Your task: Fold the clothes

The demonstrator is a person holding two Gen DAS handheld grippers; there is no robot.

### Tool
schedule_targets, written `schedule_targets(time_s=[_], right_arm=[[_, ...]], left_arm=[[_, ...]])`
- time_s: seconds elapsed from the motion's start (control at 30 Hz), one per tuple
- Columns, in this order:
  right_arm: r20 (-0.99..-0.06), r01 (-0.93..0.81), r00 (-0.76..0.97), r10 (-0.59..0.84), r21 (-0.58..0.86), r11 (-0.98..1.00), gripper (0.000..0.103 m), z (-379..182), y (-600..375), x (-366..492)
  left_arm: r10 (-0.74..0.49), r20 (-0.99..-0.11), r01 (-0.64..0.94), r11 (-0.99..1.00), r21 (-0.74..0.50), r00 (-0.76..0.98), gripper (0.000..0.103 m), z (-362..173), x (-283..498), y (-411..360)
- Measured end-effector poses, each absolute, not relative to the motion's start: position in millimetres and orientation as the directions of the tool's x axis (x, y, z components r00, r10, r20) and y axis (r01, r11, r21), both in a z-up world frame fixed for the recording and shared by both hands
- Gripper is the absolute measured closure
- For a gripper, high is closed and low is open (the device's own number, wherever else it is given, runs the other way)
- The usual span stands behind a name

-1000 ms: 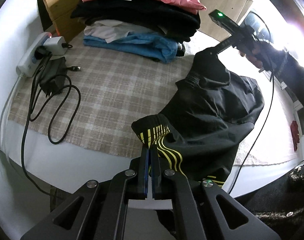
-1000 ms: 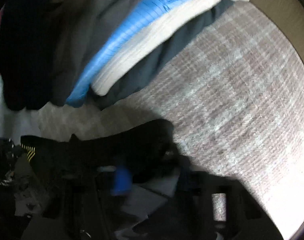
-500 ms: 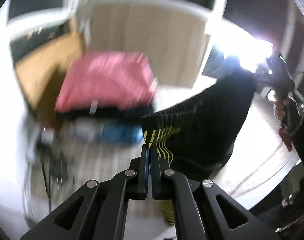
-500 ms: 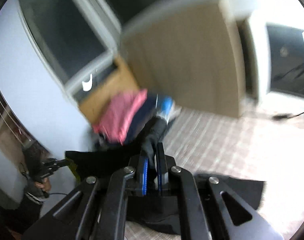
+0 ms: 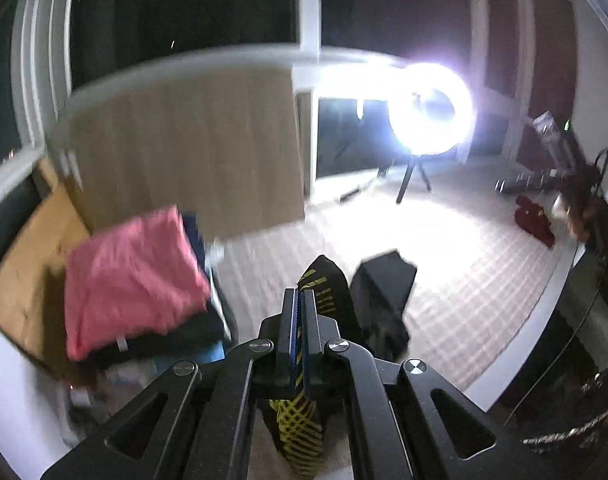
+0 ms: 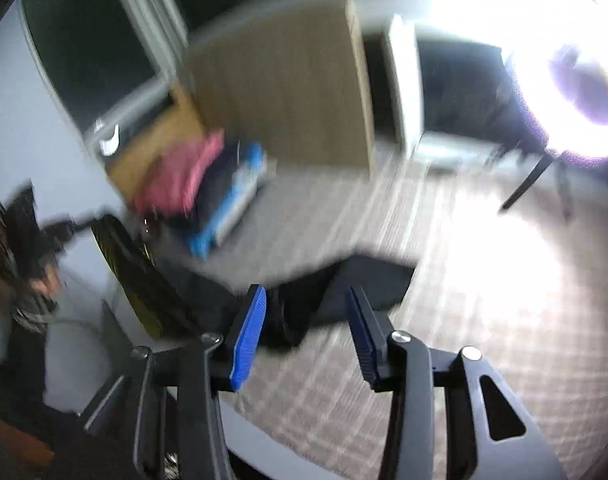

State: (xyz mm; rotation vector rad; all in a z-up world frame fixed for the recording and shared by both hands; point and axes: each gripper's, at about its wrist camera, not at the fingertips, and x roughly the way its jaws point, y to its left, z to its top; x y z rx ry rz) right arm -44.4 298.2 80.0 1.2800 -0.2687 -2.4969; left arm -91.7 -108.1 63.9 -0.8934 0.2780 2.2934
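Note:
My left gripper (image 5: 299,294) is shut on the yellow-striped edge of a black garment (image 5: 378,292) and holds that edge up; the rest trails down onto the checked cloth (image 5: 476,276). In the right wrist view the same black garment (image 6: 368,280) lies partly on the cloth, its striped part (image 6: 131,276) hanging at the left. My right gripper (image 6: 306,300) is open and empty just above it. Both views are blurred.
A stack of folded clothes with a pink top (image 5: 127,280) stands at the left, also in the right wrist view (image 6: 199,188). A wooden board (image 5: 183,148) stands behind it. A bright ring light (image 5: 430,108) on a stand shines at the back right.
My right gripper has opened and let go of the black garment, which dropped onto the cloth. Both grippers swung upward. My left gripper still grips the striped edge.

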Motion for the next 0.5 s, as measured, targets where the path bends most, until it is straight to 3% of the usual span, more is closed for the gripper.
schedule_targets(time_s=[0.17,0.5], right_arm=[[-0.831,0.295,-0.356,-0.427,0.334,-0.895,0.062,-29.6,233.7,-83.9],[-0.895,0.537,-0.154,-0.418,0.279,-0.796,0.061,-101.0,138.8,-168.9]], left_arm=[[0.399,-0.764,-0.522,-0.847,-0.096,-0.507,0.102,5.6,-92.4,-147.6],[0.297,-0.856,-0.34,-0.928,-0.154,-0.423,0.102,-64.7,-86.9,-208.2]])
